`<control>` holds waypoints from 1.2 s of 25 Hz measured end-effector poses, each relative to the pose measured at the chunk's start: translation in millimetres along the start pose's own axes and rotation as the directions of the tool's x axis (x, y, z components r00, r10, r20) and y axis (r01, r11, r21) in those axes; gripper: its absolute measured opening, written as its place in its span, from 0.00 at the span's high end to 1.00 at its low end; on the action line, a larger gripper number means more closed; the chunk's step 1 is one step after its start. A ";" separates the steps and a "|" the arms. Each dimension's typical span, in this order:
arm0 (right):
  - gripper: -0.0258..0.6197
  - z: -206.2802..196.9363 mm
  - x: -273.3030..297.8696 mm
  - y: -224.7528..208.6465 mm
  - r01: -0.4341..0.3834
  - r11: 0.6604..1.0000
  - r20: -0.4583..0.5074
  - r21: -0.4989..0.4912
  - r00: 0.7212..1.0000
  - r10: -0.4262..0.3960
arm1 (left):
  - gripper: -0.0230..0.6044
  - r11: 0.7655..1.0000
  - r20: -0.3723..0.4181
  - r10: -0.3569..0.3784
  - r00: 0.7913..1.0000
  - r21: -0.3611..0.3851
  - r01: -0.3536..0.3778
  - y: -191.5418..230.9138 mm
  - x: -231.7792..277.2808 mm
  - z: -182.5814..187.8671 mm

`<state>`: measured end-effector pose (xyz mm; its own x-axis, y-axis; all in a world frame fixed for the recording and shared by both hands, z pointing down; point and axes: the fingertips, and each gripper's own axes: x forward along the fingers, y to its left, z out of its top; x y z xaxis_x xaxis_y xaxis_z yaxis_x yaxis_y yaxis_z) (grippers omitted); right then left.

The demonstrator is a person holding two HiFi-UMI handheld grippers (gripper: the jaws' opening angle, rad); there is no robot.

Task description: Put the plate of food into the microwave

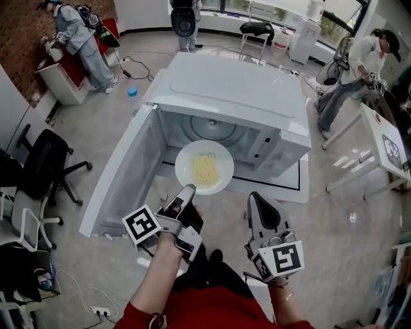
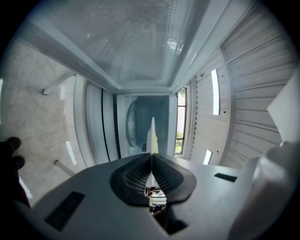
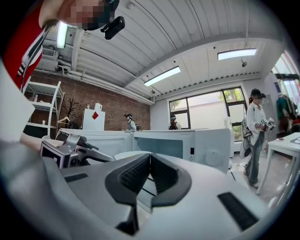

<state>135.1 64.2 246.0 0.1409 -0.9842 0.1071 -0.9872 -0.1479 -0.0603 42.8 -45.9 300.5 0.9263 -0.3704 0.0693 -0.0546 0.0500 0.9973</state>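
The microwave (image 1: 231, 90) cavity at frame centre stands open toward the lower edge, its door (image 1: 121, 175) swung out as a wall along the left, the plate (image 1: 204, 167) filling the middle of the opening.

I count one microwave (image 1: 231, 90), one plate (image 1: 204, 168), two tongs (image 1: 187, 188) (image 1: 255, 196), three other people (image 1: 80, 35) (image 1: 185, 19) (image 1: 359, 64), one black chair (image 1: 45, 160), one blue bottle (image 1: 132, 92).
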 end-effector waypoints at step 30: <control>0.94 -48.3 136.5 -13.5 -0.121 0.983 -0.075 -0.134 0.991 0.112 | 0.93 0.996 0.144 -0.032 0.989 0.082 0.020 47.0 137.3 68.9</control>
<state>164.0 -63.4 309.4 0.0235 -0.9845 0.1735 -0.9980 -0.0130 0.0611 141.7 -158.3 358.7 0.8643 -0.5013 0.0406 -0.0662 -0.0333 0.9972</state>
